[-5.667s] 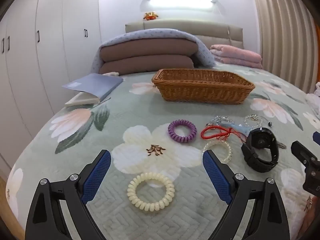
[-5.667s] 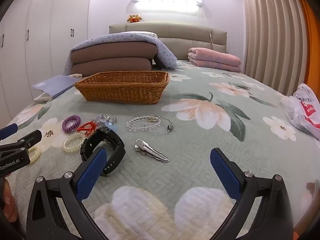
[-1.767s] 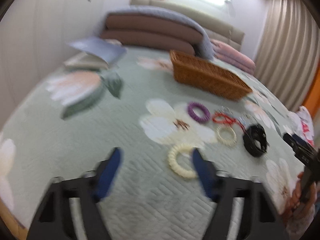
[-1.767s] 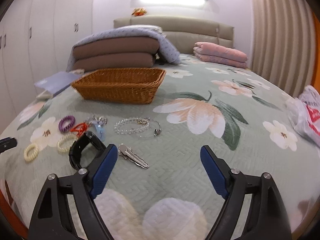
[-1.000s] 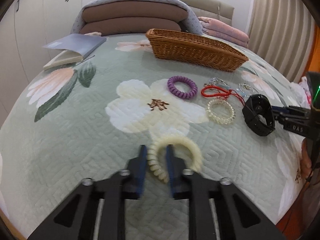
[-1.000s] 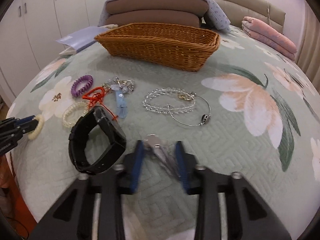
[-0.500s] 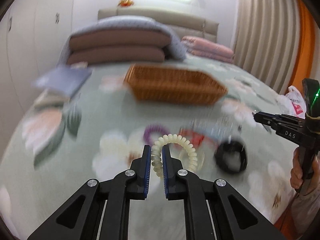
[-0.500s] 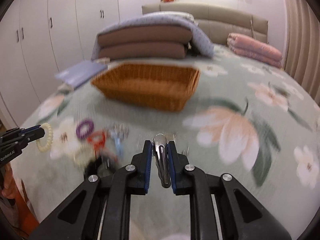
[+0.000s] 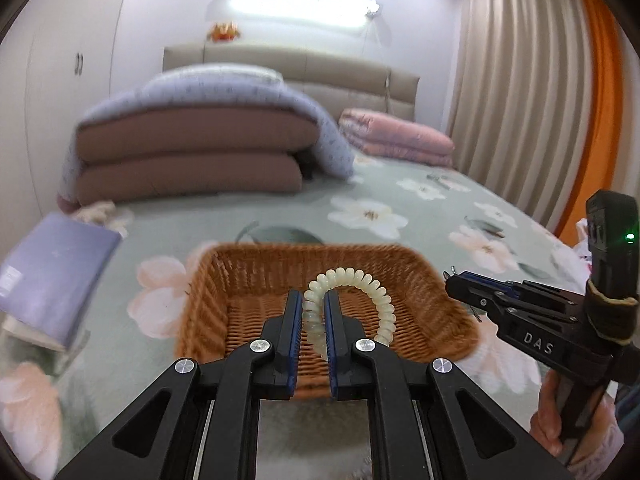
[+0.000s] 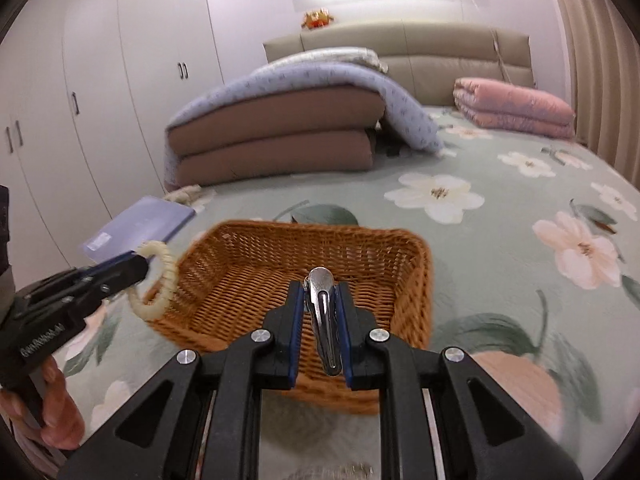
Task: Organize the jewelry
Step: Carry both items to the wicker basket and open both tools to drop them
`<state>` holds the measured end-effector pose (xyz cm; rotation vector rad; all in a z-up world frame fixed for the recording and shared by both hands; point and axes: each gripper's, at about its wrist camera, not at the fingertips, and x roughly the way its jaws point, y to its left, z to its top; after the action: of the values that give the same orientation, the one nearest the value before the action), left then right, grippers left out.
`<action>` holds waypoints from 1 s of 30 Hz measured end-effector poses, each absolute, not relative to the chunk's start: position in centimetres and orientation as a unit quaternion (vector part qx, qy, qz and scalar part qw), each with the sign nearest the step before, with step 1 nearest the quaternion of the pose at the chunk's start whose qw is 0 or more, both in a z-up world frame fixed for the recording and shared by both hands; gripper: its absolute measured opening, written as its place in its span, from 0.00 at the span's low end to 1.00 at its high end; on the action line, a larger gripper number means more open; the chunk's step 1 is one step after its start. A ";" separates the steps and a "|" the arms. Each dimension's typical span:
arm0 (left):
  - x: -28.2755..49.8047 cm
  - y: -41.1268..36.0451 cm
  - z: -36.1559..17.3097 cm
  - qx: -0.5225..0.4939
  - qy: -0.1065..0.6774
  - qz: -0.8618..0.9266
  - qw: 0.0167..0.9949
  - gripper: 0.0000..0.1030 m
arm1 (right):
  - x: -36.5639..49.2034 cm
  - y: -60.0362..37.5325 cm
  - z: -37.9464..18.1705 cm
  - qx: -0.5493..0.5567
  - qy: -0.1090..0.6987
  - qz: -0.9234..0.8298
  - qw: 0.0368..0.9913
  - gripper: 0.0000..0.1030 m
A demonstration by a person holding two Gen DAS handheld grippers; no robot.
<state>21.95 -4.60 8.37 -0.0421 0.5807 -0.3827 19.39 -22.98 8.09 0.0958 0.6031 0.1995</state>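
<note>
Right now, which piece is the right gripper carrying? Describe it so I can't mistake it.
Find the wicker basket on the floral bedspread. Above its near edge, the right gripper pinches a hair clip: shiny silver metal, unlike the cream spiral hair tie beside it.

Cream spiral hair tie (image 9: 372, 292); silver metal hair clip (image 10: 324, 312); orange-brown woven basket (image 10: 408, 276); pale green bedspread (image 10: 500, 248) with white and peach flowers; lavender book (image 9: 52, 276); blue gripper pads (image 9: 296, 332).

Left gripper (image 9: 313, 312) and right gripper (image 10: 321, 304): jaws clamped, apparently level, side by side.
</note>
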 end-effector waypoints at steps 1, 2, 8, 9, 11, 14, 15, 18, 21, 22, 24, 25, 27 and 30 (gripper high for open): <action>23.1 -4.7 7.5 -0.027 0.294 -0.188 0.937 0.10 | 20.4 -22.9 7.3 0.053 0.307 0.101 0.945 0.18; 23.8 -4.8 6.8 -0.030 0.297 -0.189 0.935 0.10 | 21.1 -22.9 6.6 0.054 0.316 0.099 0.942 0.18; 25.3 -4.9 4.4 -0.020 0.317 -0.181 0.931 0.10 | 22.9 -23.1 3.3 0.049 0.353 0.085 0.930 0.18; 25.4 -4.8 4.3 -0.021 0.317 -0.181 0.931 0.11 | 23.0 -23.2 3.0 0.053 0.356 0.086 0.929 0.18; 25.3 -4.7 4.2 -0.022 0.316 -0.179 0.931 0.11 | 22.9 -23.5 2.8 0.062 0.356 0.091 0.928 0.21; 25.1 -4.6 4.3 -0.025 0.316 -0.179 0.931 0.19 | 22.2 -23.9 3.4 0.071 0.337 0.095 0.934 0.35; 24.9 -4.3 4.4 -0.033 0.314 -0.183 0.931 0.29 | 21.8 -24.0 3.8 0.070 0.327 0.095 0.937 0.35; 23.6 -3.2 5.5 -0.057 0.295 -0.195 0.934 0.43 | 20.5 -24.3 5.0 0.076 0.307 0.096 0.944 0.35; 21.5 -2.1 7.0 -0.076 0.274 -0.208 0.936 0.45 | 18.2 -24.5 6.5 0.083 0.288 0.097 0.949 0.35; 20.3 -1.3 7.7 -0.085 0.263 -0.208 0.938 0.48 | 17.4 -24.6 7.0 0.086 0.282 0.099 0.950 0.35; 18.6 -0.4 8.5 -0.092 0.250 -0.206 0.942 0.53 | 15.3 -24.9 7.9 0.089 0.268 0.098 0.954 0.38; 17.3 0.1 8.9 -0.093 0.242 -0.204 0.944 0.56 | 14.0 -25.0 8.3 0.089 0.261 0.098 0.956 0.39; 15.3 0.8 9.5 -0.092 0.232 -0.204 0.947 0.59 | 12.0 -25.2 9.0 0.092 0.249 0.100 0.959 0.42; 11.9 1.8 10.7 -0.092 0.216 -0.208 0.950 0.63 | 9.0 -25.4 9.8 0.094 0.234 0.101 0.962 0.43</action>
<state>11.89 1.81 10.69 -0.1875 0.4394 -0.4231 8.97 -25.36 9.85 0.1913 0.4748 0.2051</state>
